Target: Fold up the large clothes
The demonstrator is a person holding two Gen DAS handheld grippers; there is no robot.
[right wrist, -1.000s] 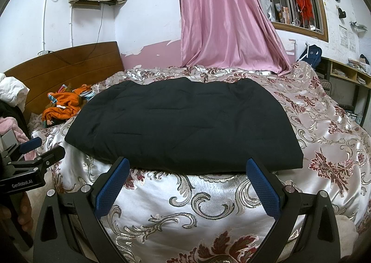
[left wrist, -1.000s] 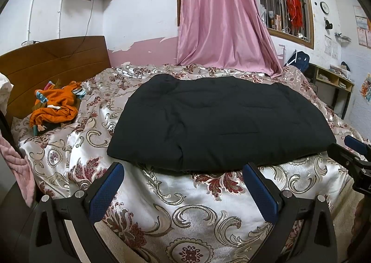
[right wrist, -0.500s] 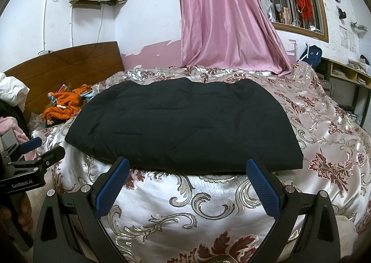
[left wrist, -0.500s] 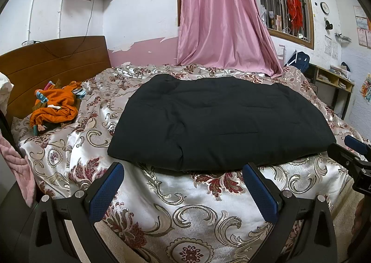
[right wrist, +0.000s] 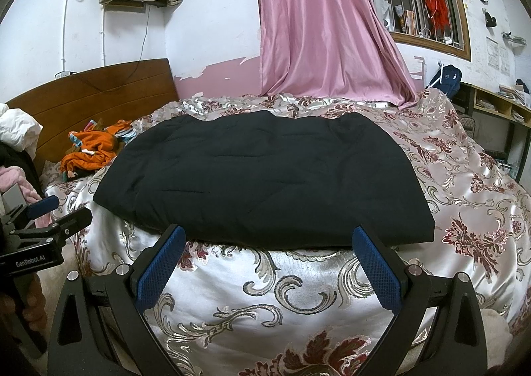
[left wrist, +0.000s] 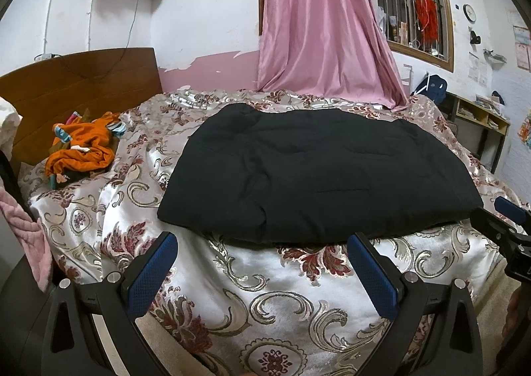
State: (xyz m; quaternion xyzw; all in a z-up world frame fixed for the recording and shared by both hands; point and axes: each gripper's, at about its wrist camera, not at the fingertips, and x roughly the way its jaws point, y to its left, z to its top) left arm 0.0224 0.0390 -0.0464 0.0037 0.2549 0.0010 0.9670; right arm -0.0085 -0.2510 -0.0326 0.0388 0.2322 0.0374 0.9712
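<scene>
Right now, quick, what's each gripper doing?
Left gripper: open, empty, short of the black garment.
Right gripper: open, empty, also short of it.

One black padded garment (left wrist: 315,173) on the bed, folded flat, dead centre; one bed (left wrist: 272,306) under a floral satin cover; one heap of orange clothes (left wrist: 83,150) at nine o'clock by the one wooden headboard (left wrist: 79,90); one pink curtain (left wrist: 318,31) up at twelve; one barred window (left wrist: 415,24) at one o'clock; one wall clock (left wrist: 469,12) at two; two grippers counted, the left gripper (left wrist: 262,271) and the right gripper (right wrist: 267,266), two blue-padded fingers on each, four in all.
</scene>
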